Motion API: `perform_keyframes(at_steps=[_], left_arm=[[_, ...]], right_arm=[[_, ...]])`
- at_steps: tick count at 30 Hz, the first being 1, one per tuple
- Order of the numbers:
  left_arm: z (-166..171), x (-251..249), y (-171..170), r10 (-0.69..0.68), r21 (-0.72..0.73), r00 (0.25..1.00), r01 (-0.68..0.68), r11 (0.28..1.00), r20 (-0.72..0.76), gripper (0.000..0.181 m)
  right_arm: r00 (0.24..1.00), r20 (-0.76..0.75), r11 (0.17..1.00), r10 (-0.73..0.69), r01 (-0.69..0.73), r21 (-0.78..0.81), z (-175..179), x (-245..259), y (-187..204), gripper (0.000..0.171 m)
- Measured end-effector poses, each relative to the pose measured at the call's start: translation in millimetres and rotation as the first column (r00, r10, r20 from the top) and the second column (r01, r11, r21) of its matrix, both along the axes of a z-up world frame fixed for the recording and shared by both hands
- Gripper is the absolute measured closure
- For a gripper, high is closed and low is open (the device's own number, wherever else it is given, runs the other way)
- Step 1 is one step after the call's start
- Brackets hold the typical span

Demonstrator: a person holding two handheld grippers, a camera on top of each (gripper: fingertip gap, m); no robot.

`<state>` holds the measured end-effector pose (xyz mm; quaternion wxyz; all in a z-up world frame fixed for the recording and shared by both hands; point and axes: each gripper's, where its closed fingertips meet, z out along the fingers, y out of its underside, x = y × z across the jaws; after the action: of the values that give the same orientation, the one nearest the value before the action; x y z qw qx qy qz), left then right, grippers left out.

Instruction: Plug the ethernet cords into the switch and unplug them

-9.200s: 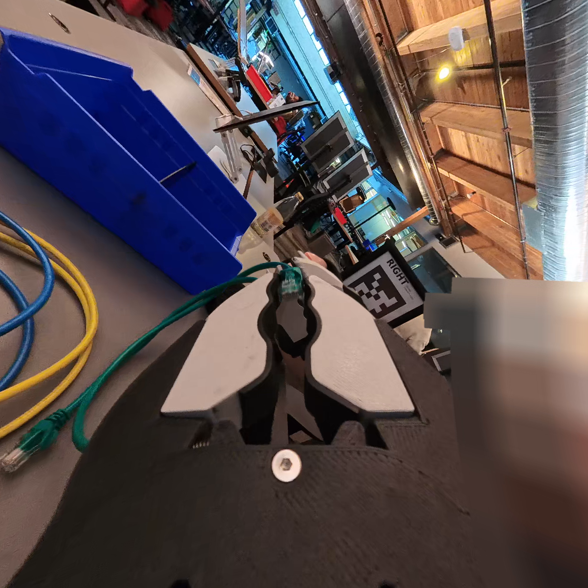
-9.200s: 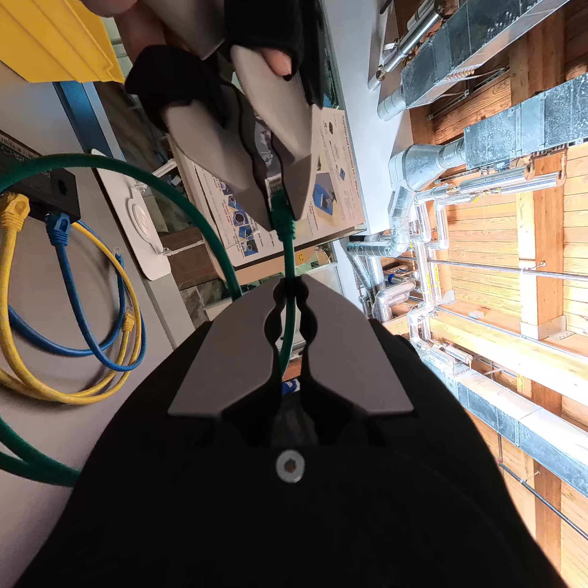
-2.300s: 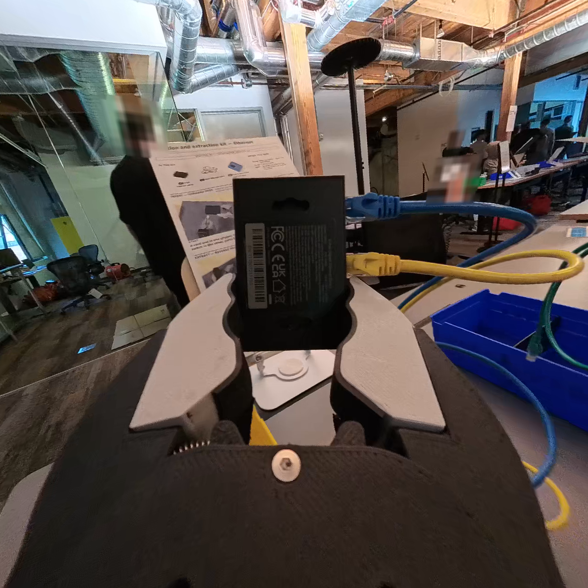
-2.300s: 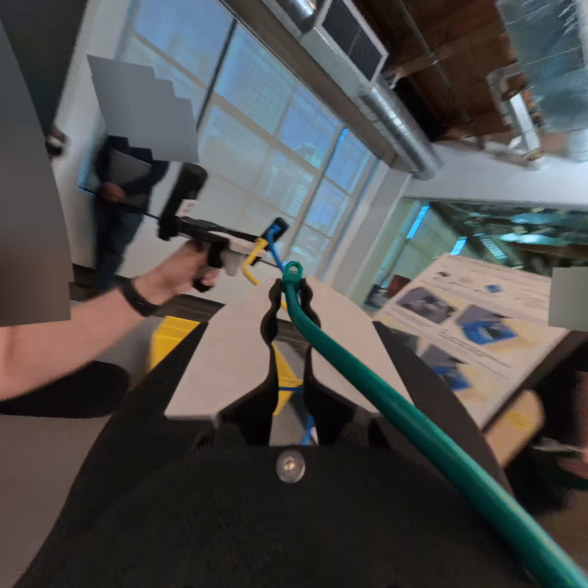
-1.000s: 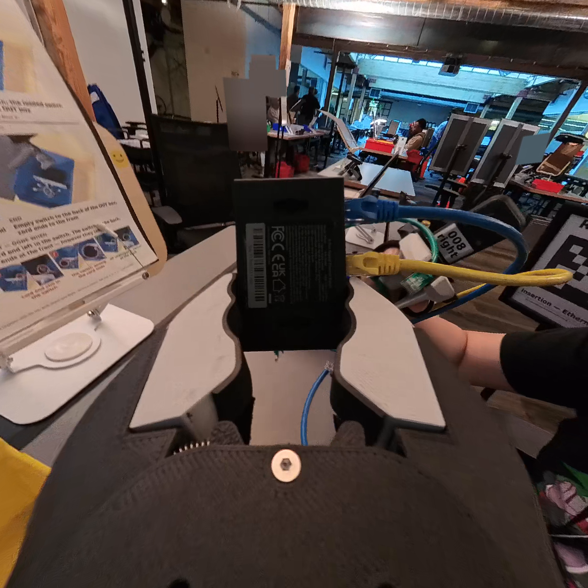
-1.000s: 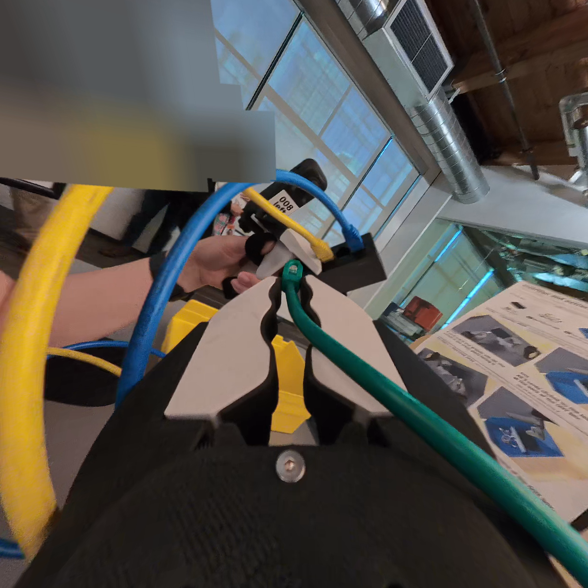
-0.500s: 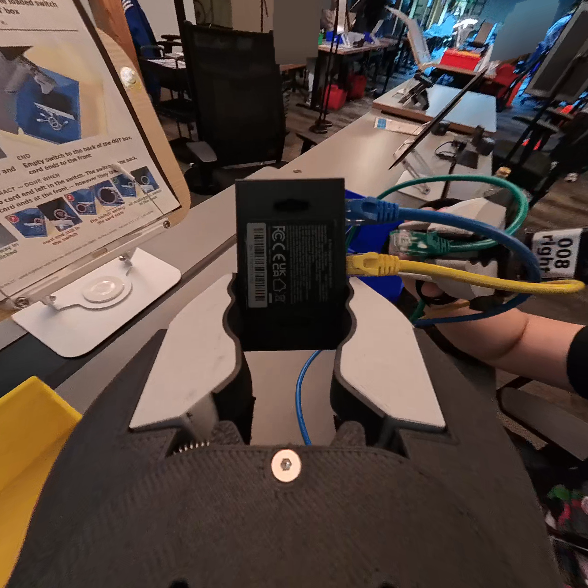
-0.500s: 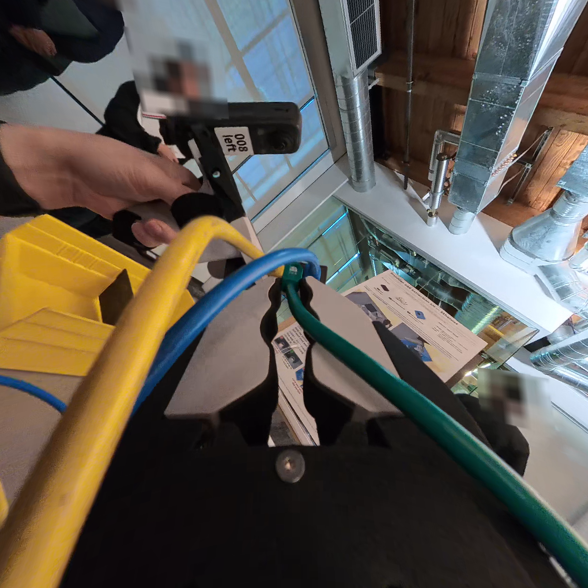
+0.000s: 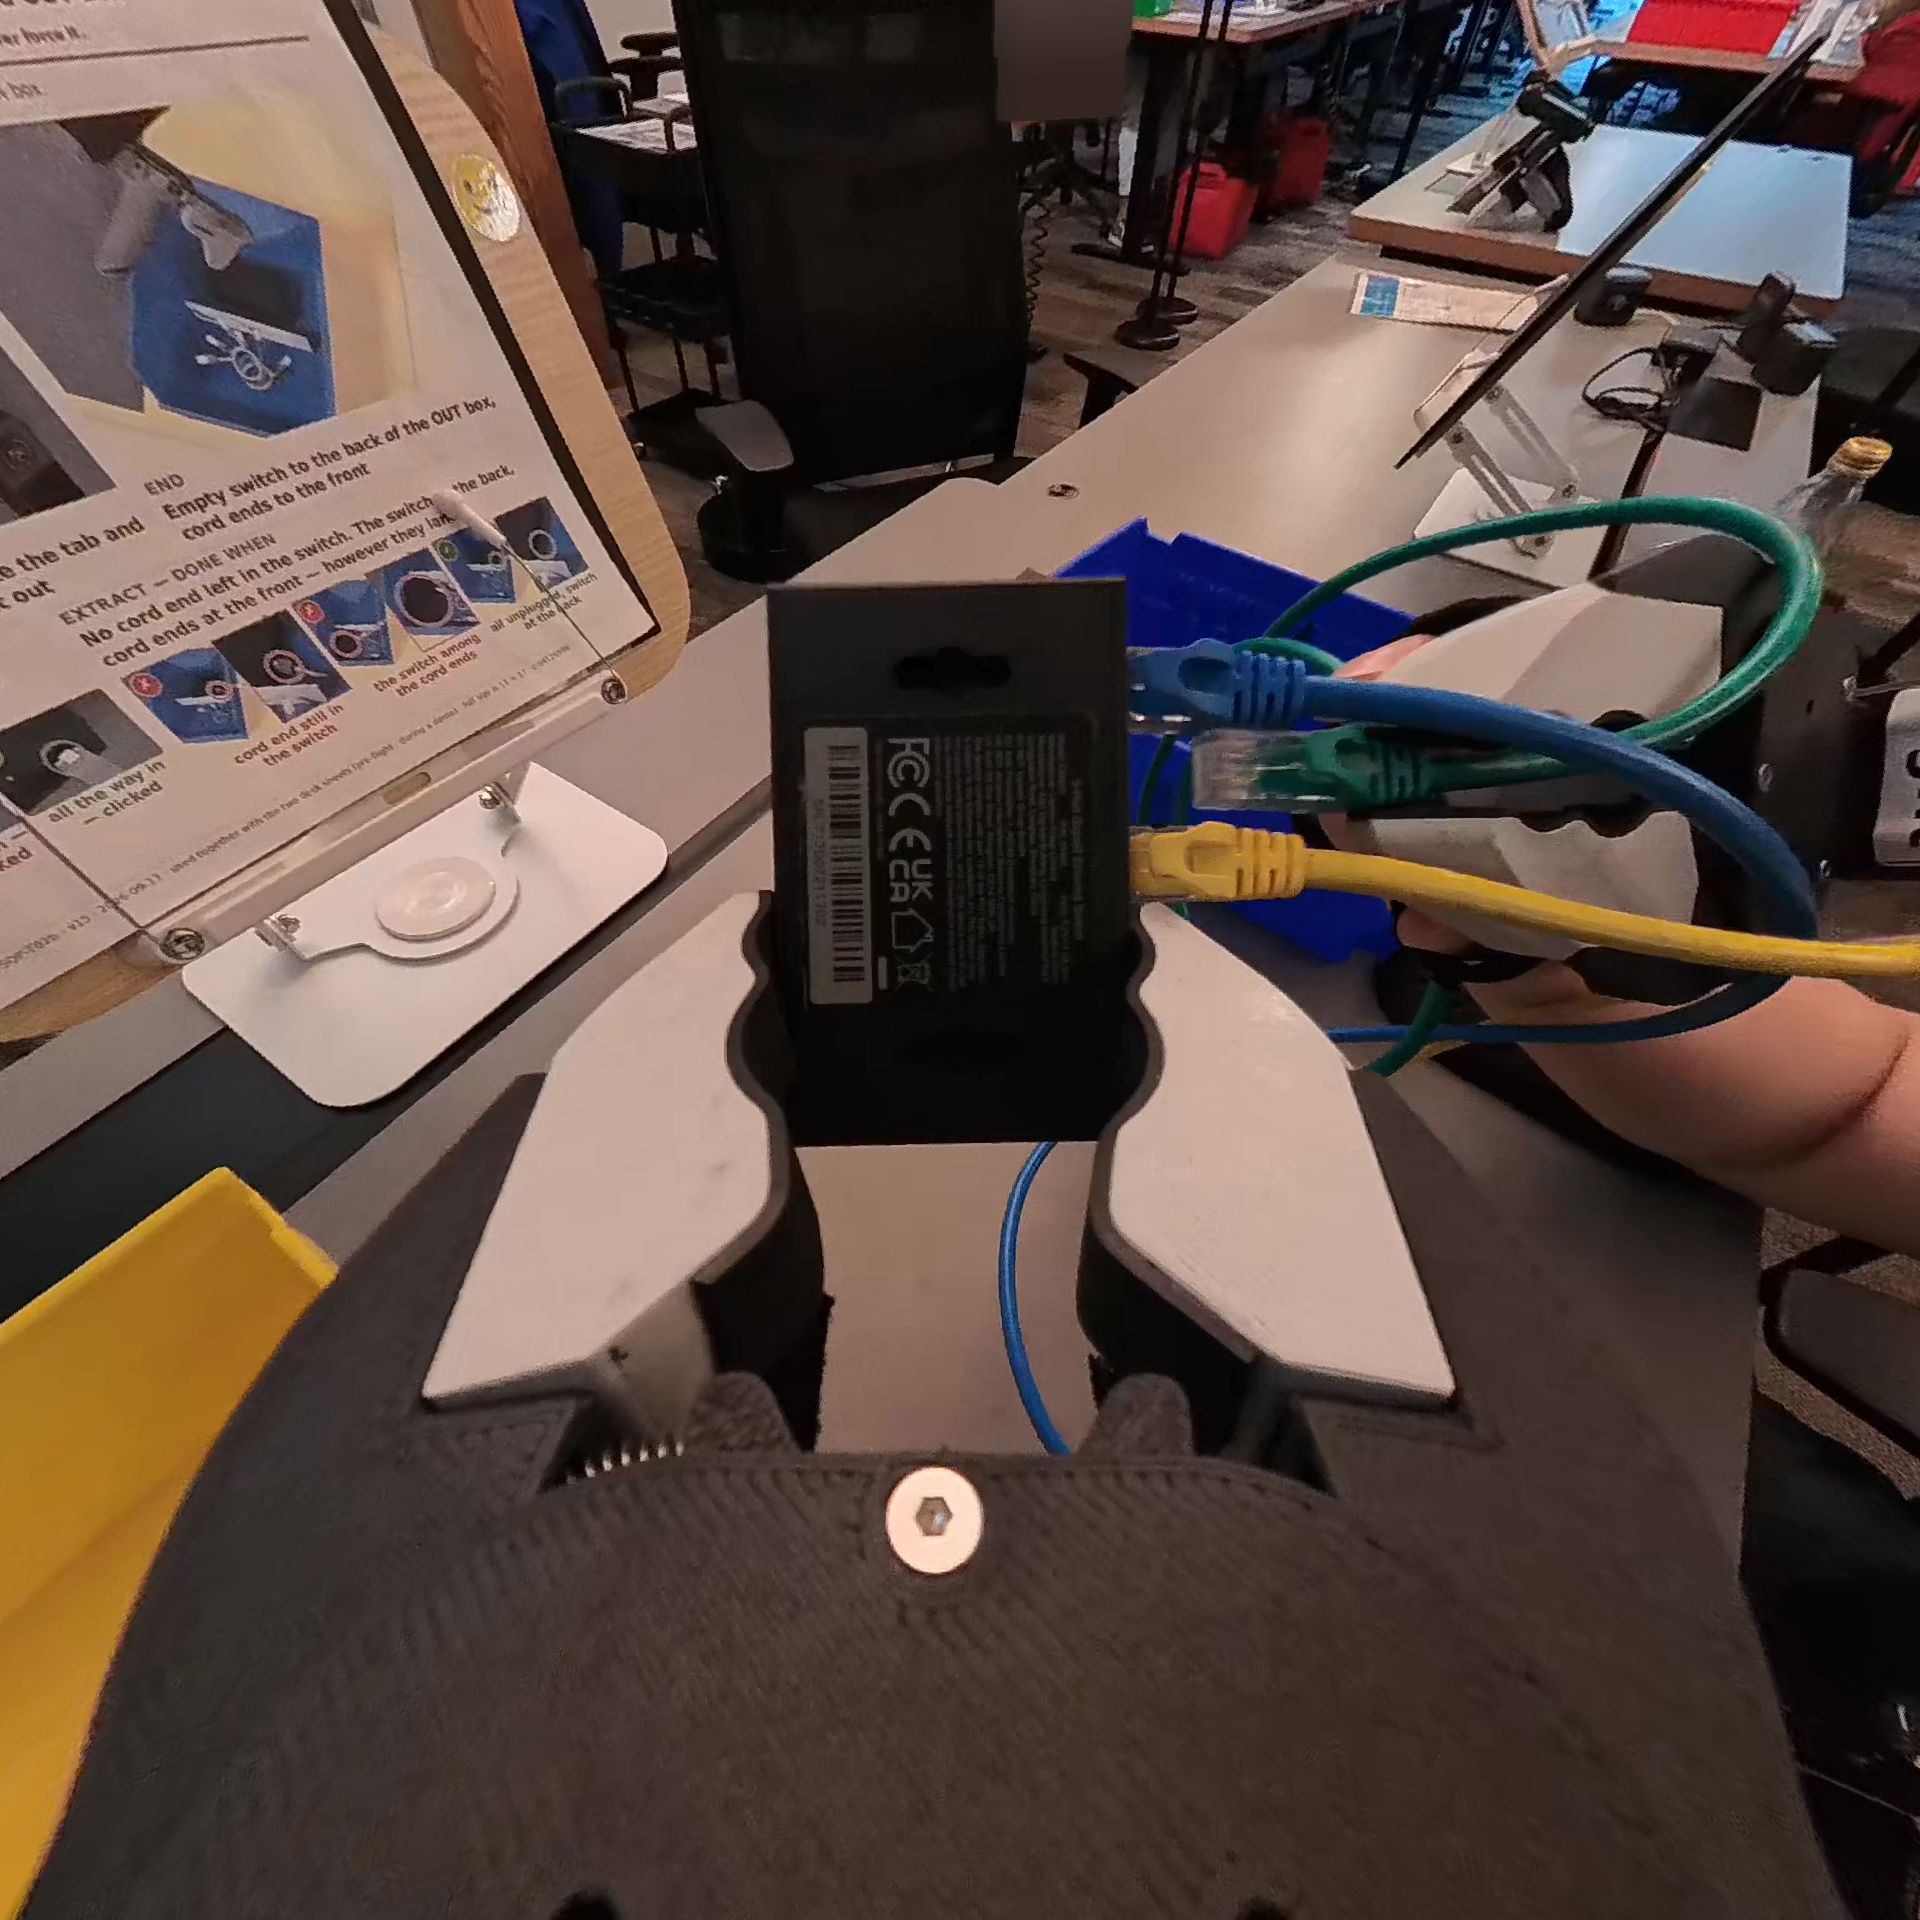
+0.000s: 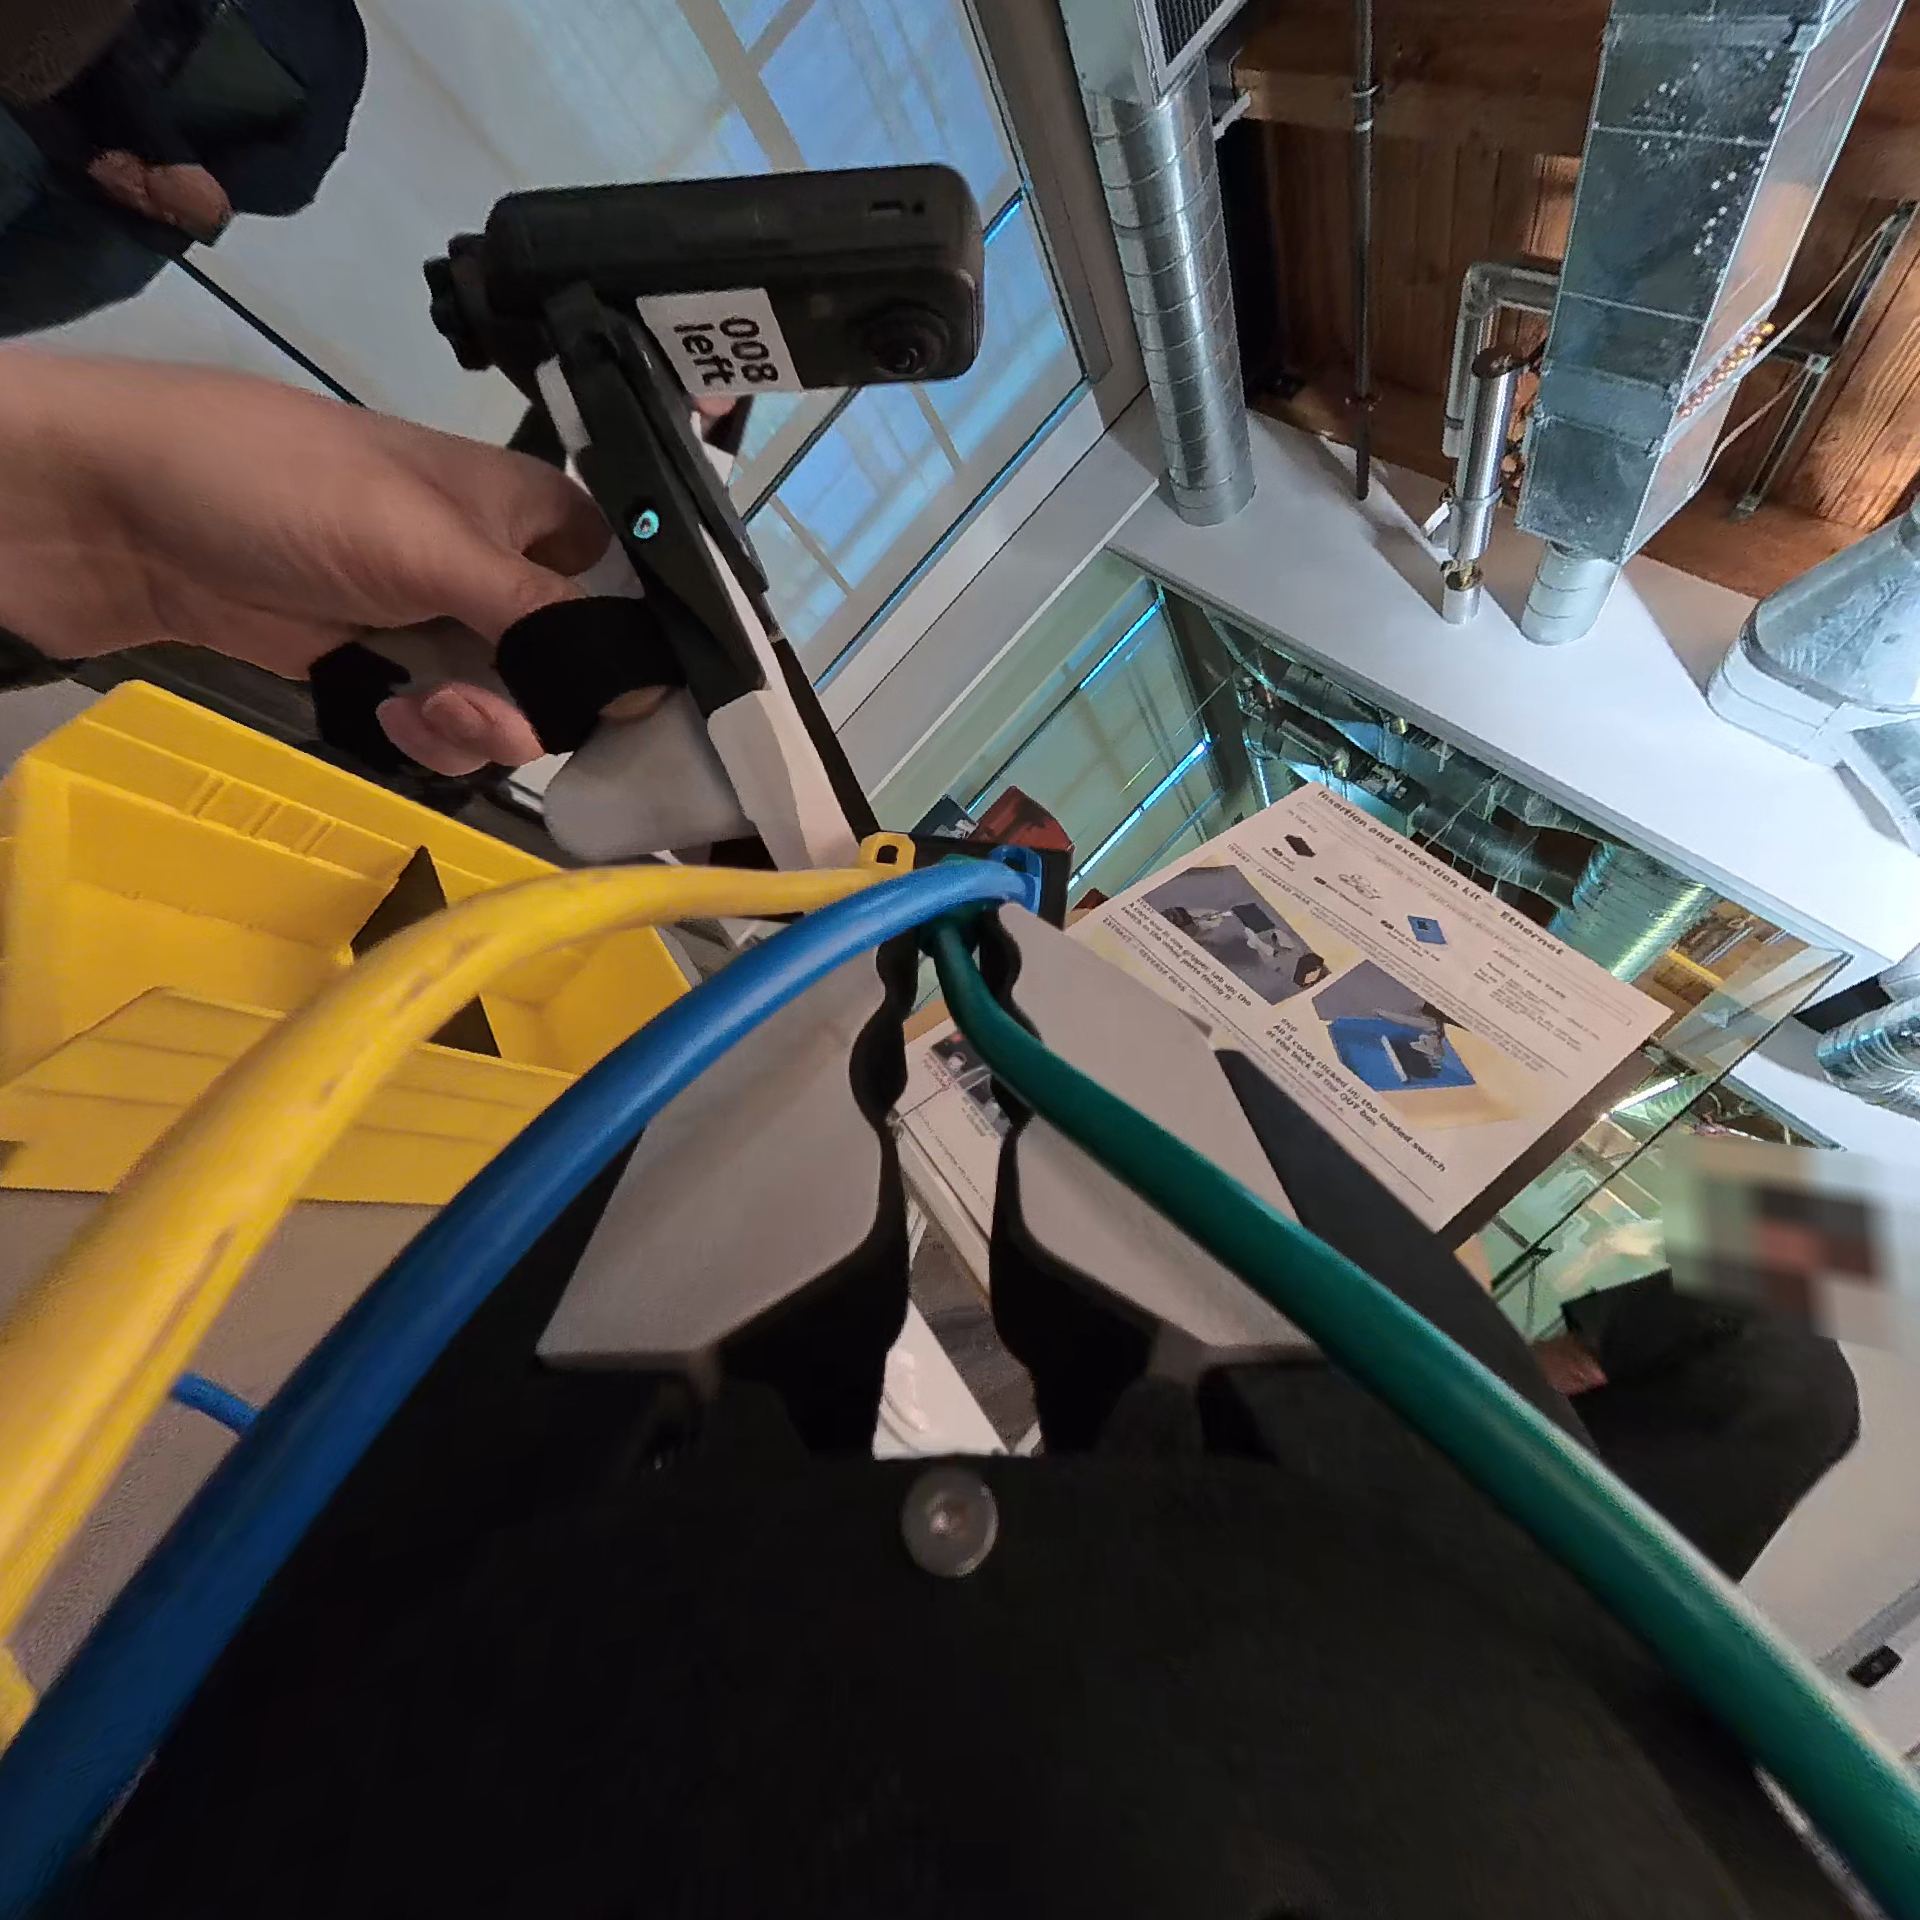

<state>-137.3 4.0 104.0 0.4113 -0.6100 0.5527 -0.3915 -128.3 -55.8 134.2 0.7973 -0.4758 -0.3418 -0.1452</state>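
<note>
My left gripper (image 9: 940, 1023) is shut on the black switch (image 9: 945, 862) and holds it upright above the table, label side toward the camera. A blue cord (image 9: 1226, 688) and a yellow cord (image 9: 1216, 864) are plugged into the switch's right side. My right gripper (image 10: 948, 940) is shut on the green cord (image 10: 1299, 1257). In the left wrist view the green cord's clear plug (image 9: 1262, 771) sits between the blue and yellow plugs, a short gap from the switch. In the right wrist view the yellow cord (image 10: 312, 1060) and blue cord (image 10: 540, 1122) cross in front of the fingers.
A yellow bin (image 10: 208, 935) sits under the left gripper, and shows at the lower left of the left wrist view (image 9: 104, 1455). A blue bin (image 9: 1226, 613) stands behind the switch. An instruction sheet on a white stand (image 9: 312, 499) is at the left on the grey table (image 9: 1247, 436).
The right gripper has brought the green plug closer to the switch, between the blue and yellow plugs. The left gripper has tilted downward, with more table and bins in view.
</note>
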Motion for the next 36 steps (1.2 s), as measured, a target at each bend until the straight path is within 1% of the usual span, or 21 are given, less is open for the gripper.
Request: perform_keyframes(at_steps=[1,2,4,14,16,19,22,24,26,28,32,36], left_arm=[[-0.7,0.8,-0.5,0.002,0.004,1.0,-0.002,1.0,-0.004,0.121],[-1.7,1.8,-1.4,0.0,0.007,1.0,0.0,1.0,-0.009,0.121],[-3.6,3.9,-4.5,-0.011,0.008,1.0,0.011,1.0,-0.018,0.122],[-14.7,4.3,0.1,0.009,0.013,0.997,-0.008,1.0,-0.077,0.122],[-16.7,4.8,-0.4,0.005,-0.008,0.997,-0.005,1.0,-0.082,0.121],[-20.5,5.1,1.9,0.017,-0.019,0.995,-0.019,1.0,-0.1,0.122],[-25.4,5.1,2.1,0.013,-0.041,0.992,-0.018,0.999,-0.122,0.121],[-28.2,5.0,7.3,0.044,-0.008,0.989,-0.046,0.999,-0.139,0.122],[-29.7,6.0,10.7,0.061,0.028,0.988,-0.057,0.998,-0.145,0.121],[-31.6,6.2,10.2,0.055,0.019,0.987,-0.053,0.998,-0.154,0.121],[-37.0,4.5,7.2,0.036,0.002,0.982,-0.037,0.999,-0.186,0.121],[-38.0,8.1,11.5,0.056,-0.012,0.984,-0.059,0.998,-0.169,0.121]], right_arm=[[1.0,0.0,1.0,-0.006,0.006,-0.006,-1.4,0.8,1.7,0.159],[1.0,0.003,1.0,-0.01,0.01,-0.012,-3.1,1.3,3.4,0.155],[1.0,0.002,1.0,-0.015,0.015,-0.013,-5.2,2.7,5.8,0.159],[1.0,-0.007,1.0,-0.005,0.005,-0.028,-14.6,3.4,12.9,0.159],[1.0,-0.004,1.0,-0.006,0.006,-0.016,-15.3,4.0,12.9,0.16],[0.999,0.029,0.999,-0.03,0.031,-0.016,-19.4,5.3,16.0,0.159],[0.998,0.061,1.0,-0.026,0.026,0.004,-23.1,3.9,16.3,0.159],[0.995,0.085,0.998,-0.052,0.053,-0.019,-28.3,5.6,21.6,0.159],[0.995,0.068,0.997,-0.067,0.07,-0.039,-30.2,7.3,24.8,0.159],[0.996,0.065,0.997,-0.062,0.064,-0.036,-30.4,6.8,24.3,0.159],[0.994,0.104,0.999,-0.035,0.036,-0.006,-32.9,4.2,21.5,0.159],[0.996,0.061,0.997,-0.063,0.066,-0.049,-33.9,9.3,27.3,0.159]])
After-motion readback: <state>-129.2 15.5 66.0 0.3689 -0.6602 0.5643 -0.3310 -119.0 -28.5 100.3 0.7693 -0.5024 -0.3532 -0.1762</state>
